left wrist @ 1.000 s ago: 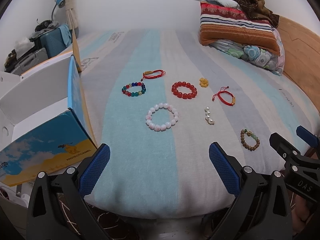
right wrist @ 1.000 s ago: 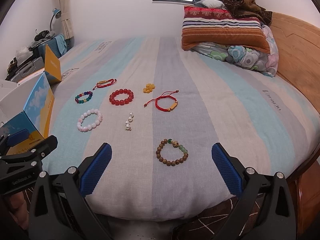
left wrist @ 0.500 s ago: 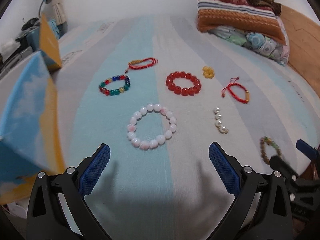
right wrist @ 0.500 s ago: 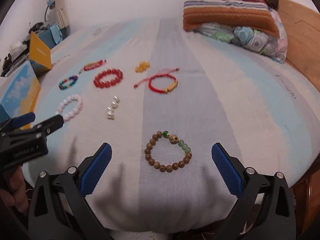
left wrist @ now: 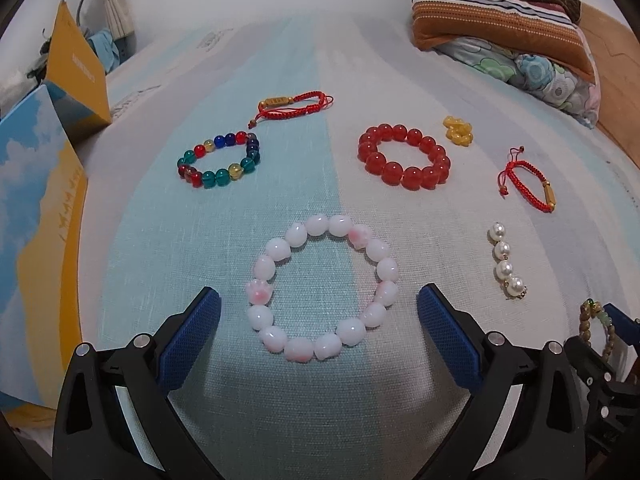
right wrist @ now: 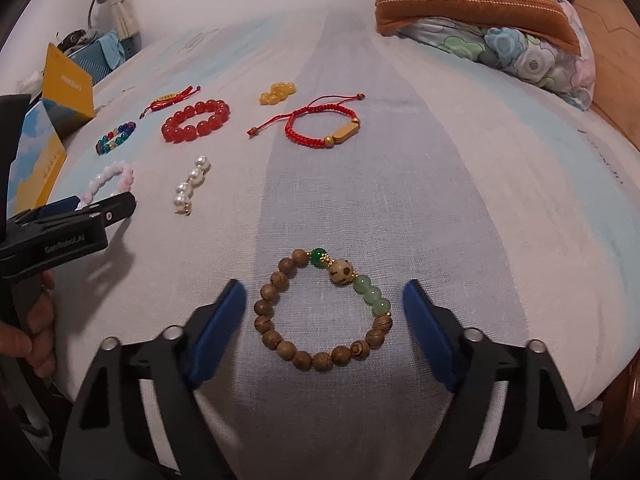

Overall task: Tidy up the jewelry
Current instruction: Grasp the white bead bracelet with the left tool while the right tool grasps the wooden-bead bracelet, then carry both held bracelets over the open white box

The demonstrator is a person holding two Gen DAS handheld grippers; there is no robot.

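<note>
Two hand-held tools hang low over a striped bed [left wrist: 320,60] strewn with jewelry. The left tool [left wrist: 318,316] stands with its blue pads wide apart on either side of a pink-and-white bead bracelet [left wrist: 324,288], which lies flat on the sheet between them, untouched. The right tool [right wrist: 324,312] brackets a wooden bead bracelet [right wrist: 324,312] with green stones; its jaws have just been narrowing, yet gaps show between both pads and the beads.

At the bed's left edge stands an open blue-and-yellow cardboard box [left wrist: 36,208]; its inside is out of view, so its contents cannot be told.

Farther up the sheet lie a multicoloured glass-bead bracelet [left wrist: 220,160], a red bead bracelet [left wrist: 404,160], a red cord bracelet with a gold charm [left wrist: 296,106], a second red cord bracelet with a gold bar [left wrist: 528,184], a small cluster of yellow beads [left wrist: 458,130] and a short string of pearls [left wrist: 506,262], all apart from one another. Striped and floral pillows [right wrist: 480,12] are stacked at the far right by a wooden headboard [right wrist: 608,60]. In the right wrist view a hand [right wrist: 38,332] grips the left tool's handle at the frame's left edge.
</note>
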